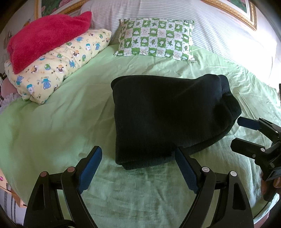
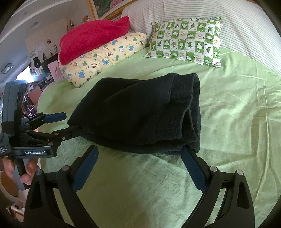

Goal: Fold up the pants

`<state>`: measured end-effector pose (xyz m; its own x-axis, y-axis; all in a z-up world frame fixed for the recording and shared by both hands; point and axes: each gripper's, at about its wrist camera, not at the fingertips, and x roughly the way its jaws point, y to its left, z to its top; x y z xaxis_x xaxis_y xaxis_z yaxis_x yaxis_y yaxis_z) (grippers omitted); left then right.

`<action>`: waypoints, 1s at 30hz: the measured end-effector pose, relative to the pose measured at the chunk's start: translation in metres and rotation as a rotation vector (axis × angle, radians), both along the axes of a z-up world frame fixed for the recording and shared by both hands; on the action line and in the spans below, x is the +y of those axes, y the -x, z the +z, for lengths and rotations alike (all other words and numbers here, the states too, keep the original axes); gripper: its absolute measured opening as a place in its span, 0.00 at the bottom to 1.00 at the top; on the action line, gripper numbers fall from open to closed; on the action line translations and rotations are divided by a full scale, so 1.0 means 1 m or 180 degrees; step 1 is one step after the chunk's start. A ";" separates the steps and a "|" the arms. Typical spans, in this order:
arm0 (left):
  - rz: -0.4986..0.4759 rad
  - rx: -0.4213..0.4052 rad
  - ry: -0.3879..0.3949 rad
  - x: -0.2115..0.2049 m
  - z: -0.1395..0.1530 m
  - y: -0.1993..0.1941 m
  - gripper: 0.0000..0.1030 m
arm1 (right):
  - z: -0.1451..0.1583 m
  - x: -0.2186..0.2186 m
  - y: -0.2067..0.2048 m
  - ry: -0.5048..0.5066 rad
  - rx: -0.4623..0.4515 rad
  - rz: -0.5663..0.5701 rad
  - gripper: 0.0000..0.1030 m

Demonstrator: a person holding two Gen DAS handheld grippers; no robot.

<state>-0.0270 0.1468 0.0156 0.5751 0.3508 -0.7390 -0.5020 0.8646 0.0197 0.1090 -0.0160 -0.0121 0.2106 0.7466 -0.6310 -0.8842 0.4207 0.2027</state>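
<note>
Pants: one pair of dark pants was seen, folded into a thick bundle and laid on the green bedsheet.
Pillows: two were counted, a yellow cartoon-print pillow beyond and to the left of the pants, and a green-and-white checked pillow straight beyond them against the striped headboard cover.
Blanket: one red fleece blanket was found lying on top of the yellow pillow.
Picture frames: gilded frame edges were seen above the headboard cover (how many pictures they belonged to could not be told).
Grippers: two were counted, each with blue-padded fingers.
Left gripper: the left gripper was held with its jaws spread wide, nothing between them; the near-left corner of the pants lay just ahead of the gap, and the right-hand finger was seen at the near edge of the pants (contact could not be told).
Right gripper: the right gripper was likewise spread wide and empty, the near edge of the pants lying just ahead of it, with one fingertip at the near-right corner of the bundle.
Hand: part of one hand was seen on the left gripper's handle, left of the pants.
</note>
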 end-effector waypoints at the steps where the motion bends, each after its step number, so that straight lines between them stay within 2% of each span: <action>1: -0.0001 0.0004 -0.0001 0.000 0.000 0.000 0.83 | 0.000 0.000 0.000 -0.0004 0.0003 0.0000 0.93; 17: -0.0026 -0.0111 -0.0014 0.004 0.005 -0.005 0.82 | 0.002 -0.002 -0.006 -0.0050 0.0044 -0.0025 0.93; 30: -0.0038 0.0020 0.0194 0.007 0.002 -0.015 0.85 | 0.009 -0.009 -0.011 -0.0132 0.0054 -0.0102 0.93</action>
